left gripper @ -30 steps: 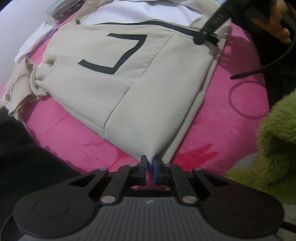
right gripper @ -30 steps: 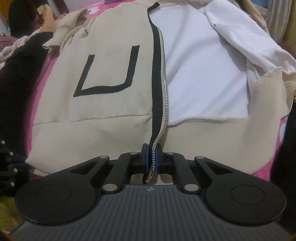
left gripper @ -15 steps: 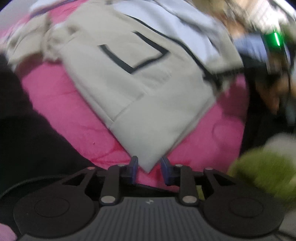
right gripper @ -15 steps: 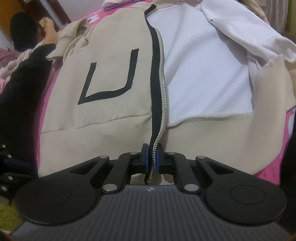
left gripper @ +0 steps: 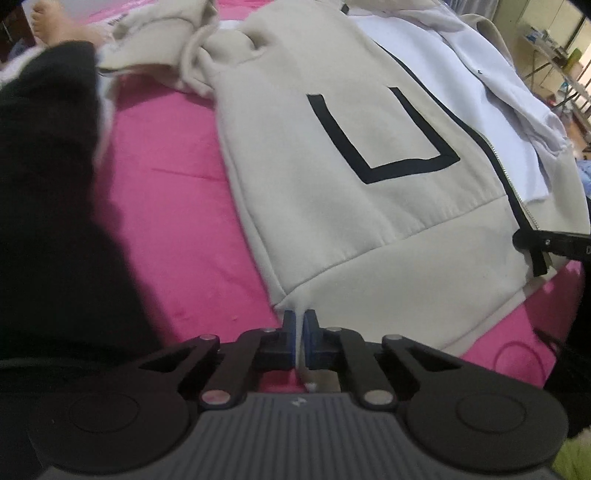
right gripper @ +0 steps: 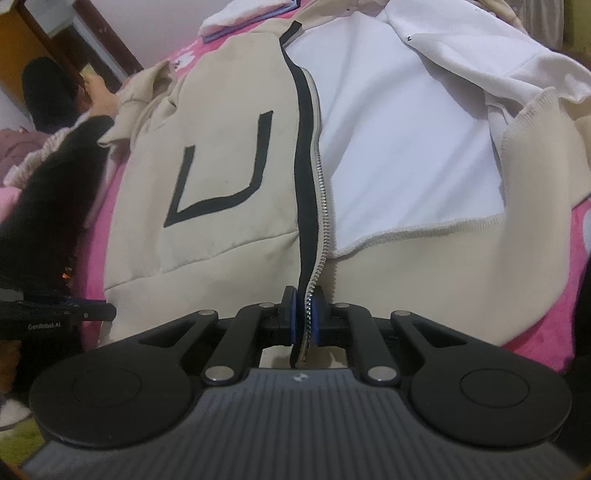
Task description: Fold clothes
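Left gripper (left gripper: 300,334) pinched tight on the bottom corner of the beige zip jacket (left gripper: 332,177), a sliver of hem fabric between the blue pads (left gripper: 290,334); right gripper (right gripper: 303,317) clamped narrow on the lower end of the zipper strip (right gripper: 317,206), black tape and metal teeth running out from between its pads; in the left view the right gripper's tip (left gripper: 554,243) shows at the jacket's bottom hem by the zipper, well along the hem from the left one; jacket lies flat on the pink bedspread (left gripper: 177,206), hem nearest both grippers, body stretching away; left front panel closed over, black U-shaped mark (right gripper: 225,173) on it; right front panel flipped open past the zipper, white lining (right gripper: 399,147) exposed; beyond, a bunched beige sleeve (left gripper: 155,44) at the far left part of the bedspread; dark clothed leg (left gripper: 48,203) along the bedspread's left edge; white folded cloth (right gripper: 251,13) at the far edge.
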`<state>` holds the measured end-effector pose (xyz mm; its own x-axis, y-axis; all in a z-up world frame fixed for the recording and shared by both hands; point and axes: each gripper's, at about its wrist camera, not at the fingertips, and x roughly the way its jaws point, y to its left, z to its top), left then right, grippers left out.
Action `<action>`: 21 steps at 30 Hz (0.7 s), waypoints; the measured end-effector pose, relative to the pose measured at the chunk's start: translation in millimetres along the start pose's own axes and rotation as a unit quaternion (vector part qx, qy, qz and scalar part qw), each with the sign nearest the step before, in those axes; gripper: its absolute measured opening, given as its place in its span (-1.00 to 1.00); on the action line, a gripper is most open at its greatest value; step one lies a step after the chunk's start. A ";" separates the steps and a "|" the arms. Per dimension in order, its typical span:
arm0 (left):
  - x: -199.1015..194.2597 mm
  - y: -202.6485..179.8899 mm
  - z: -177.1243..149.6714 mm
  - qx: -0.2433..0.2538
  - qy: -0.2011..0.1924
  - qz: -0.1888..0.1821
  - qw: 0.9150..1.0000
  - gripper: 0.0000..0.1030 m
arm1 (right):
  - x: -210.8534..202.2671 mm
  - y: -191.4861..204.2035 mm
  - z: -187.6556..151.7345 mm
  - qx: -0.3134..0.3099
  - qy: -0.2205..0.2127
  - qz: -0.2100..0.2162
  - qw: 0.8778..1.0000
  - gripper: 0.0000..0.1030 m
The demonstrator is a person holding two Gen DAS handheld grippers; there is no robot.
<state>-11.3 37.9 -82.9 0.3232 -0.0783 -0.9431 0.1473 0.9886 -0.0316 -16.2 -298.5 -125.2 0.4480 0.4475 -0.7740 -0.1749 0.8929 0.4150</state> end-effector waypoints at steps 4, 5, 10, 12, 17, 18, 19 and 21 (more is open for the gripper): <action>-0.7 -4.7 -2.1 0.017 0.013 0.031 0.999 -0.92 | 2.6 1.4 -0.2 -0.010 0.011 0.021 1.000 -0.85; -0.2 -7.2 -1.2 0.021 0.016 0.033 0.999 -0.92 | 4.6 2.7 0.3 -0.016 0.016 0.020 1.000 -0.85; 1.4 -16.1 -3.0 0.058 0.034 0.052 0.996 -0.94 | 3.6 5.6 3.0 -0.030 0.021 0.015 0.999 -0.88; 7.4 -19.5 -7.5 0.089 0.045 0.065 0.993 -1.00 | 5.1 3.6 2.8 -0.028 0.029 0.014 0.999 -0.89; 7.1 -23.8 -12.0 0.118 0.045 0.066 0.990 -0.98 | 11.7 5.6 1.4 -0.035 0.040 -0.001 0.999 -0.89; 4.0 -22.4 -12.2 0.116 0.041 0.060 0.991 -0.93 | 10.8 4.8 1.5 -0.031 0.039 0.000 0.999 -0.89; -0.4 -22.0 -12.7 0.116 0.035 0.054 0.991 -0.89 | 8.2 3.8 1.8 -0.027 0.035 0.000 0.999 -0.85; -11.4 -21.2 -14.0 0.118 0.020 0.045 0.992 -0.79 | -2.1 3.4 2.5 -0.024 0.025 -0.004 0.999 -0.76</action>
<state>-31.3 19.6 -76.1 0.3076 0.0183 -0.9513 0.3360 0.9333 0.1266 -15.6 -296.5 -121.0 0.4057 0.4421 -0.8000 -0.2143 0.8969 0.3869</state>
